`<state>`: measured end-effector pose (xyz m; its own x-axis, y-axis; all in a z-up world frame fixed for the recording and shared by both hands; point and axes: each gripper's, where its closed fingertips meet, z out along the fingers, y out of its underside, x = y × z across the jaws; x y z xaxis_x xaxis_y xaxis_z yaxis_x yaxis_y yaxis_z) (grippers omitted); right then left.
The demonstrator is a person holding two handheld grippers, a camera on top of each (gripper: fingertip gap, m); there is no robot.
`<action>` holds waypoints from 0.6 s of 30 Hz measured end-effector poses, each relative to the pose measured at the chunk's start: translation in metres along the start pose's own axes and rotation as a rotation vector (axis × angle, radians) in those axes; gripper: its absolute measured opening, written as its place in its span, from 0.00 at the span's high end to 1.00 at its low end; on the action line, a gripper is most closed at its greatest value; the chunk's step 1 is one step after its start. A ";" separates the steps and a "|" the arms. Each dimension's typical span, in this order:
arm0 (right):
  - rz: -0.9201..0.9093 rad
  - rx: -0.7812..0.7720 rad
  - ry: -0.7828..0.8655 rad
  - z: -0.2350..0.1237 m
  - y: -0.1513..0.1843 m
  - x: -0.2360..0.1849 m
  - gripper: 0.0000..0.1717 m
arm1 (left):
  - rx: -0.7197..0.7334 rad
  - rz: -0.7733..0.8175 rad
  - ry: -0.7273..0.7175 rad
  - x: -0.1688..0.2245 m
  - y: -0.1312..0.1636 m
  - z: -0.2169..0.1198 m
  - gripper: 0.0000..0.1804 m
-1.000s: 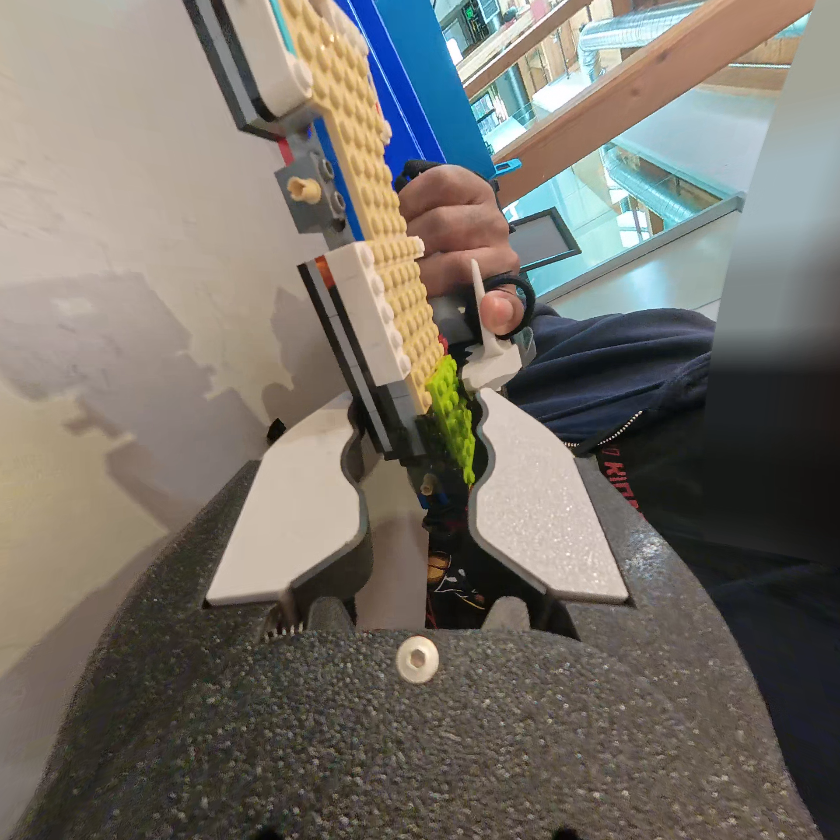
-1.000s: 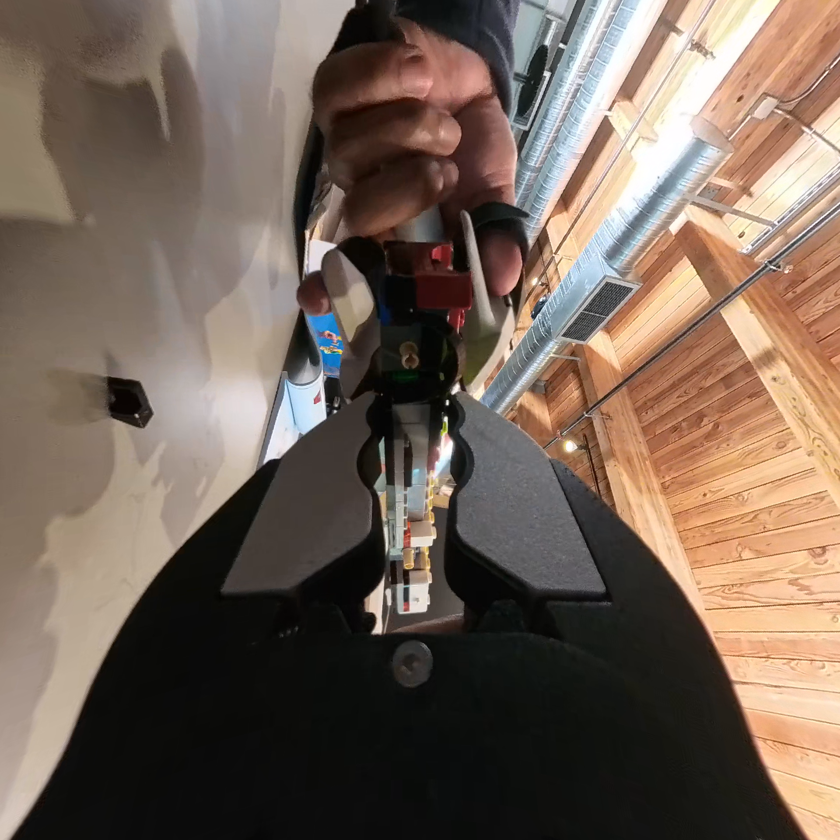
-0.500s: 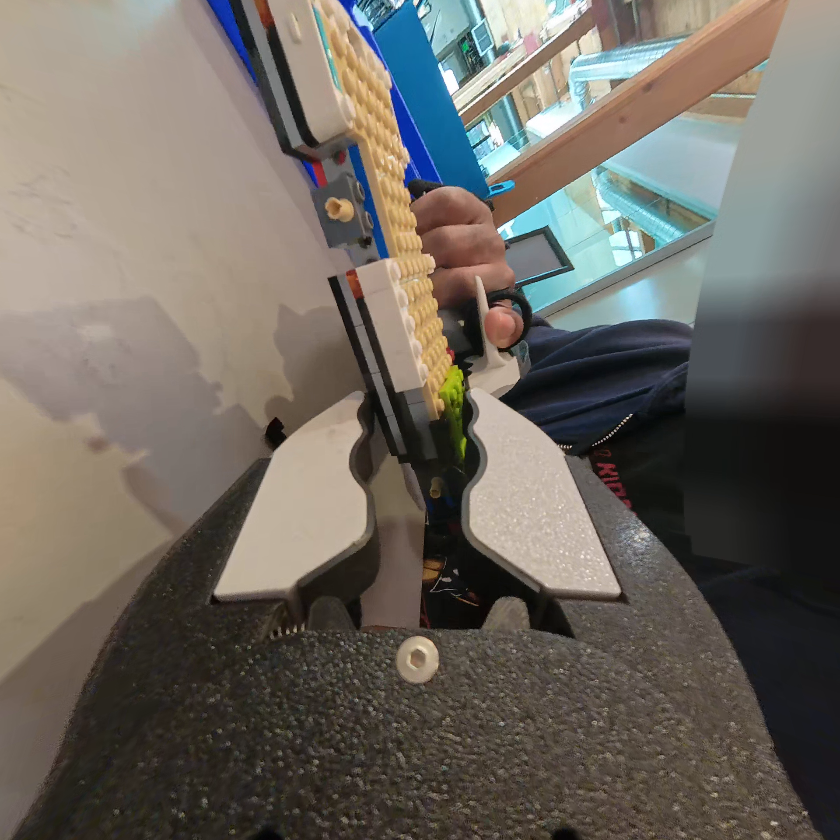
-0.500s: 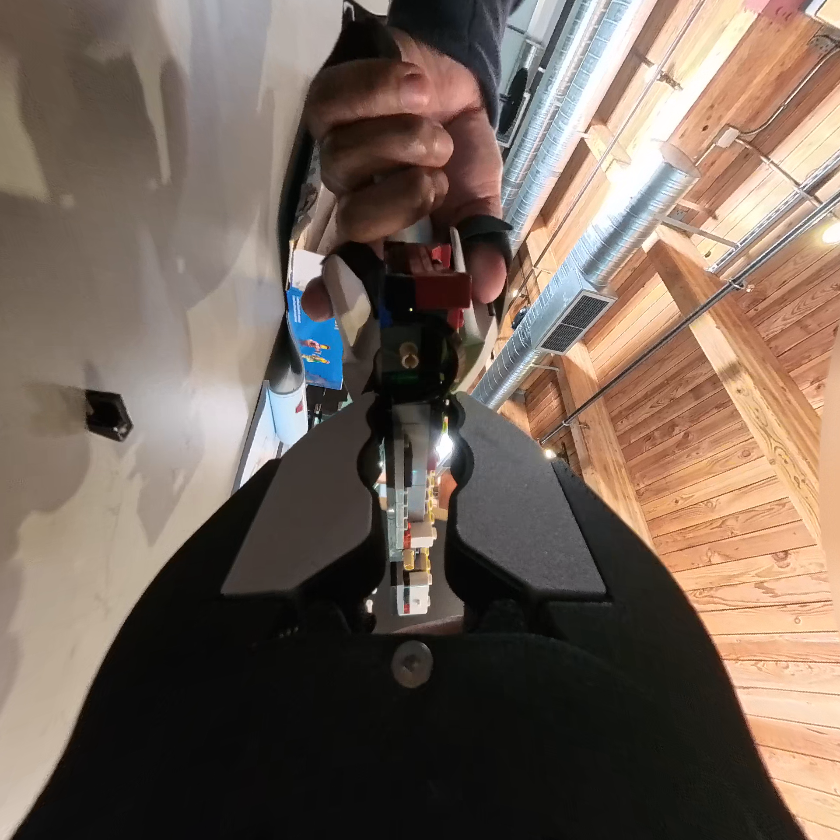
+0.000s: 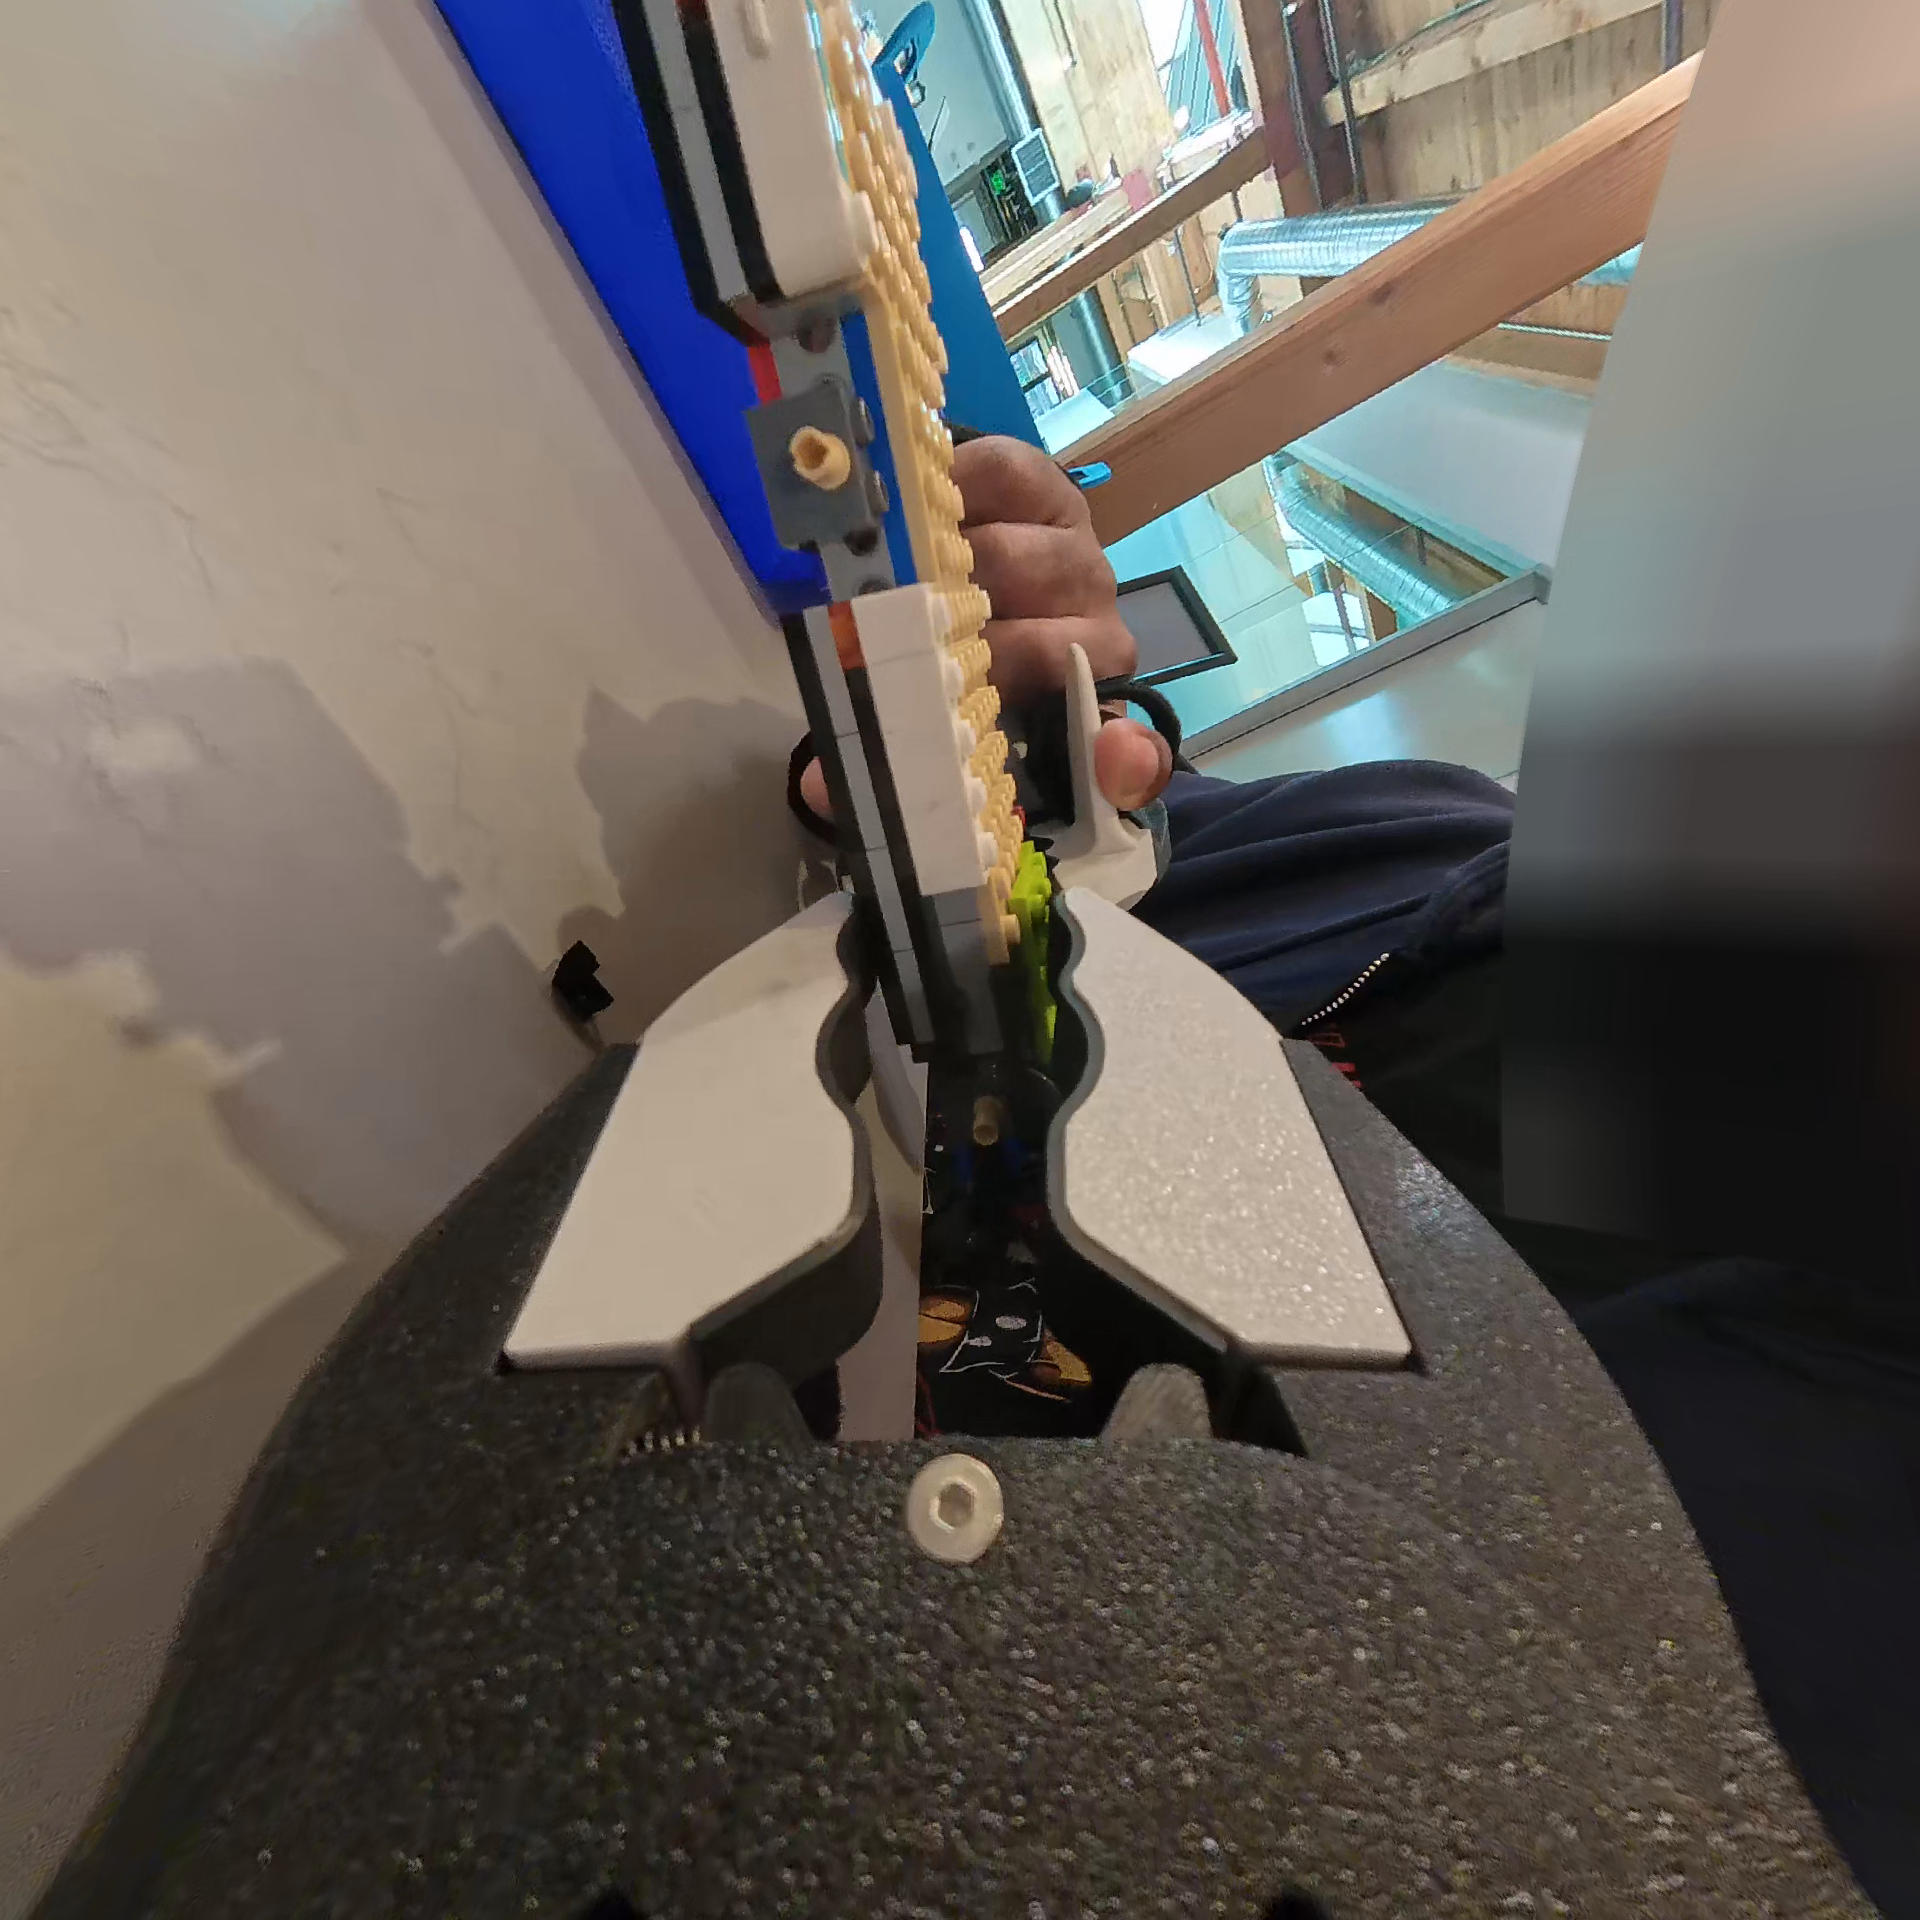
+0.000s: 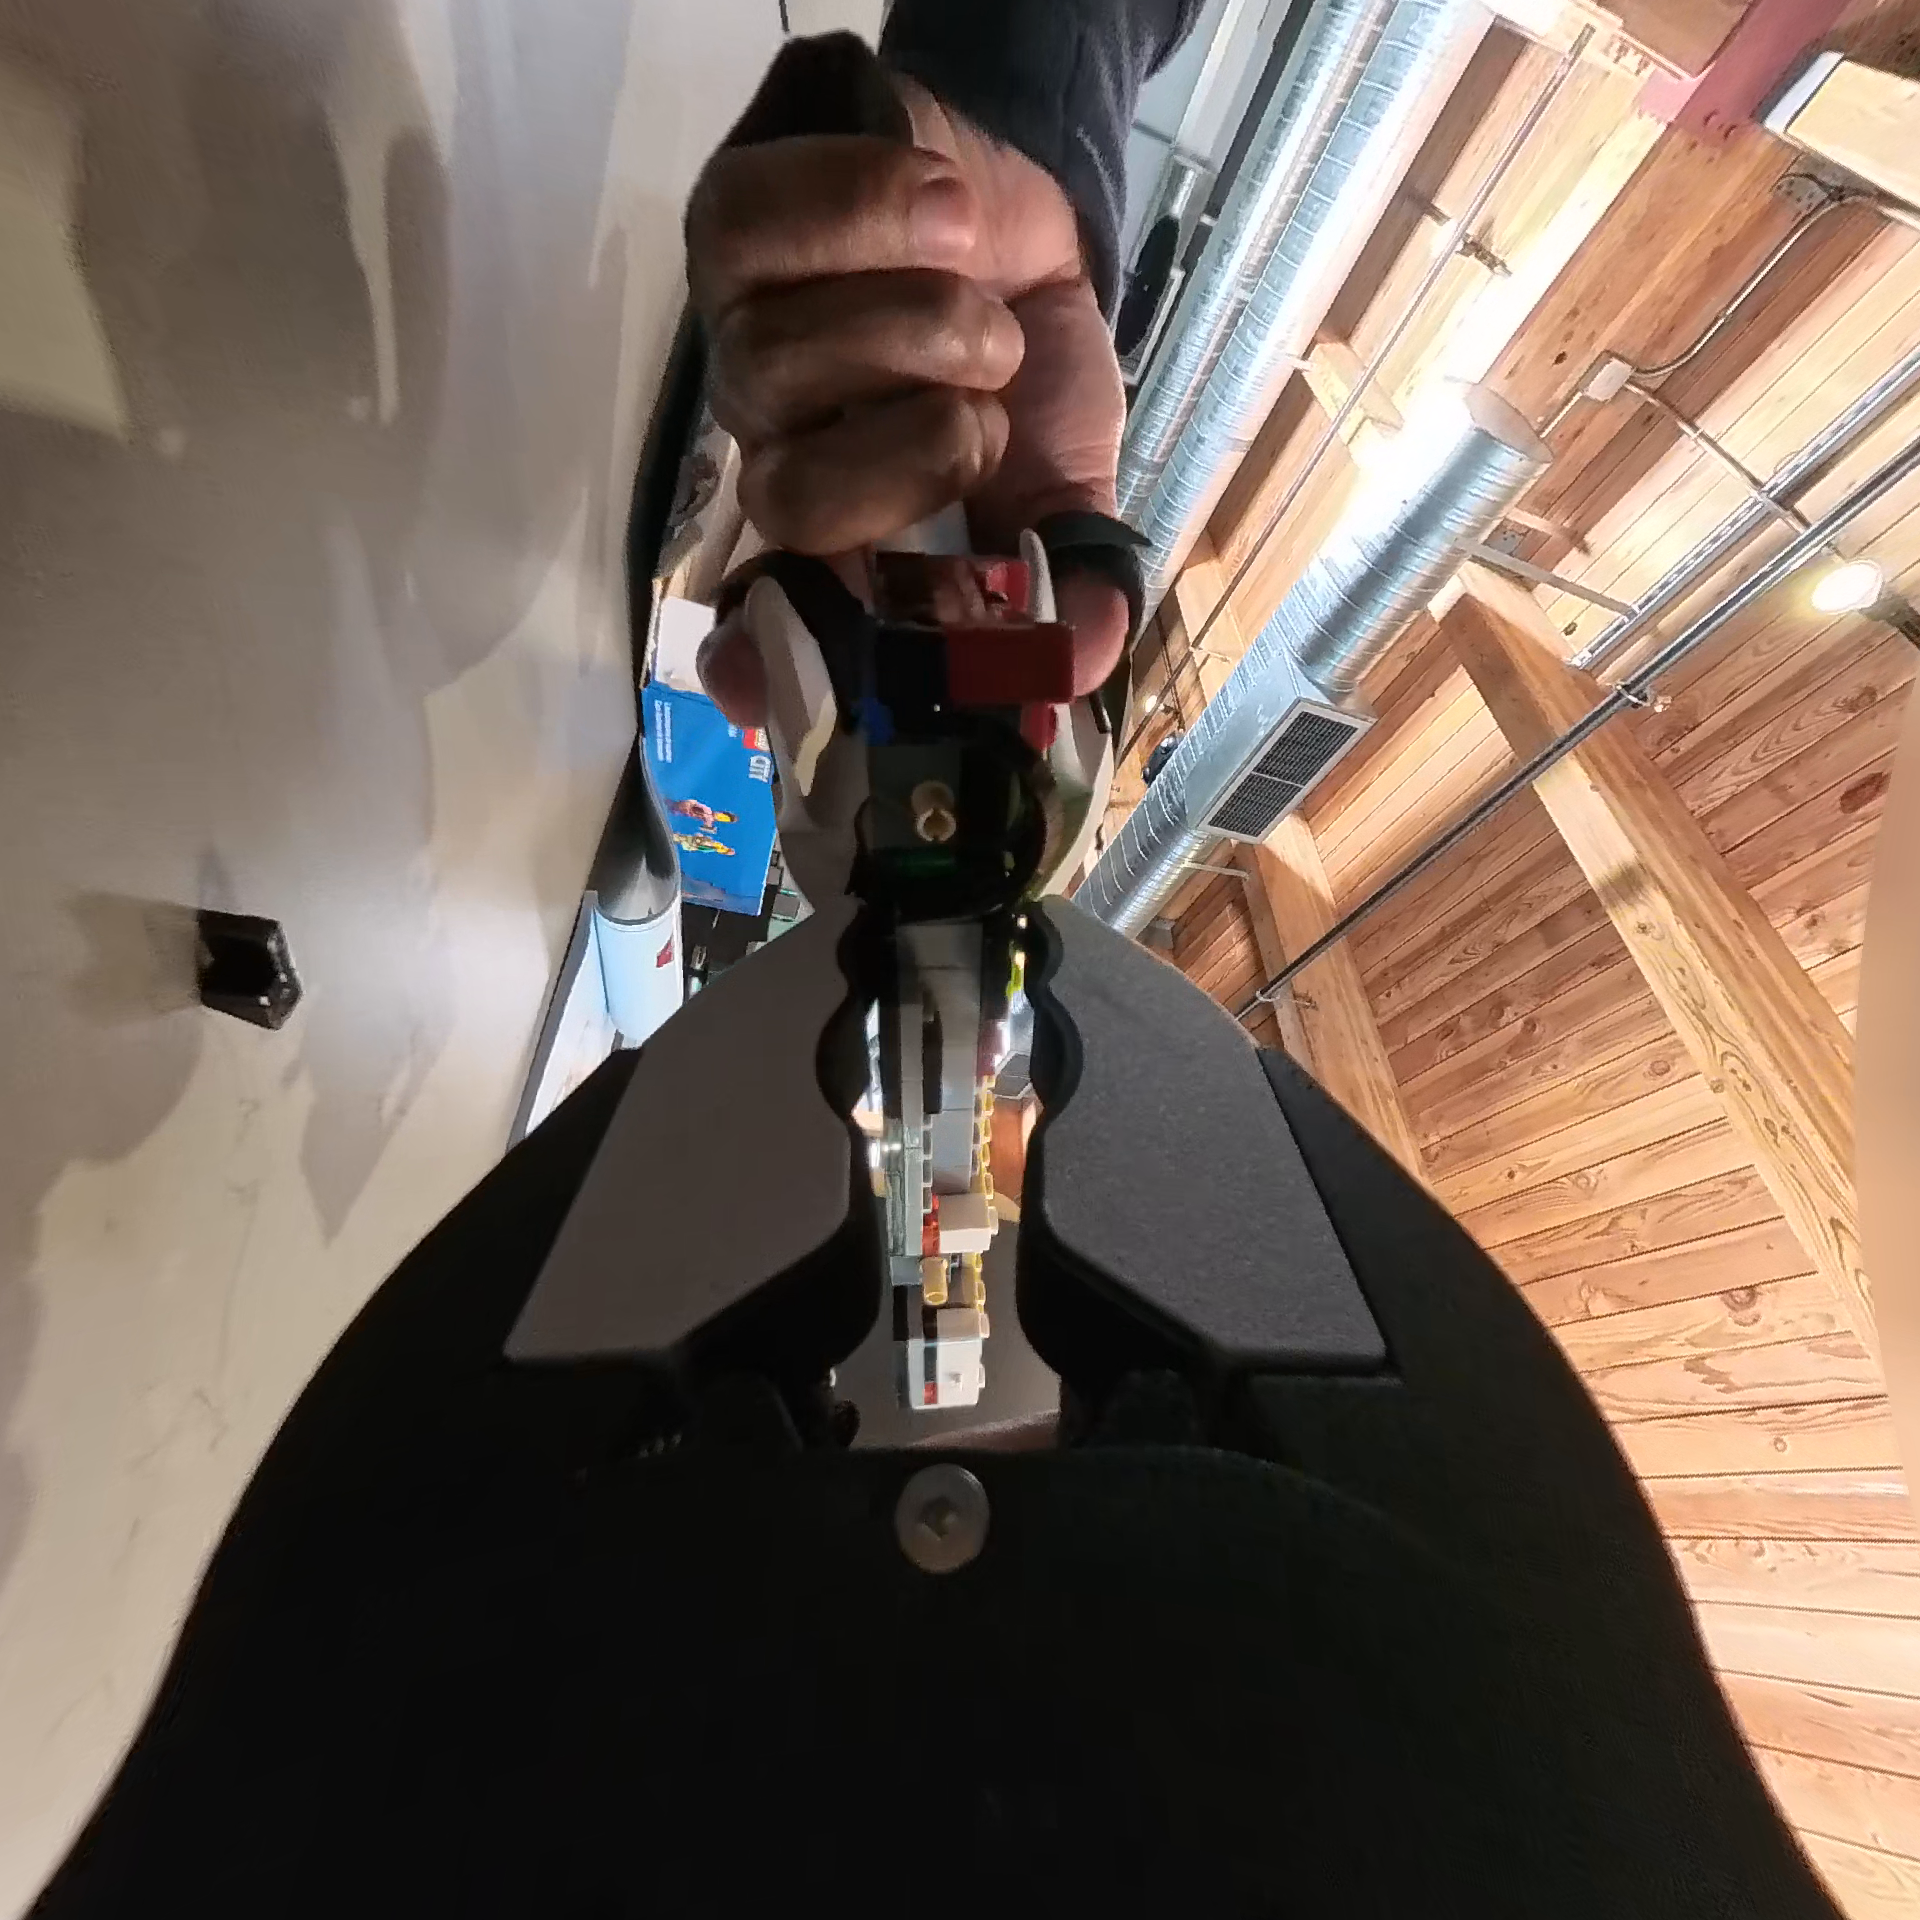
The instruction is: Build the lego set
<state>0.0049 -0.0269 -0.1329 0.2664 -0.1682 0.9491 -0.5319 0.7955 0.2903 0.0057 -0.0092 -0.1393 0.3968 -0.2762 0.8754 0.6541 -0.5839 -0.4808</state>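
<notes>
The left hand-held gripper (image 5: 961, 935) is narrow, pinching the brick model (image 5: 914, 727) at its green end; the right hand-held gripper (image 6: 951, 935) clamps the other end.

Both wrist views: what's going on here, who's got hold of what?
A person holds one brick model between two handheld claws. The left claw has its grey fingers around the model's lower end, at the lime-green plate. The right claw, with black fingers, is clamped on the model's other end. A small black piece lies on the pale surface.
</notes>
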 end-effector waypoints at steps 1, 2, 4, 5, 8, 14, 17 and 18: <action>0.000 0.002 -0.003 0.000 0.000 0.000 0.85 | 0.006 -0.003 -0.002 0.000 0.000 0.000 0.83; -0.001 0.002 -0.005 0.000 0.000 -0.001 0.85 | 0.011 -0.005 -0.005 -0.001 0.000 0.000 0.83; -0.005 0.003 -0.008 0.000 0.000 -0.001 0.85 | 0.019 0.002 -0.020 -0.001 0.000 0.000 0.83; -0.008 0.003 -0.010 0.000 0.000 -0.001 0.85 | 0.018 0.009 -0.032 -0.001 0.001 0.000 0.82; -0.018 0.001 -0.020 0.000 0.000 -0.003 0.85 | 0.016 0.037 -0.070 -0.002 0.001 0.001 0.82; -0.026 -0.004 -0.017 -0.001 0.002 -0.001 0.85 | 0.029 0.053 -0.085 -0.001 -0.001 0.002 0.82; -0.032 -0.004 -0.020 -0.001 0.003 -0.002 0.85 | 0.039 0.047 -0.083 -0.001 -0.001 0.002 0.83; -0.034 -0.005 -0.021 -0.001 0.003 -0.002 0.84 | 0.042 0.045 -0.082 -0.001 -0.001 0.003 0.83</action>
<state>0.0037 -0.0238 -0.1342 0.2673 -0.2071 0.9411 -0.5190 0.7919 0.3217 0.0063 -0.0063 -0.1399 0.4766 -0.2374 0.8464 0.6601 -0.5392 -0.5230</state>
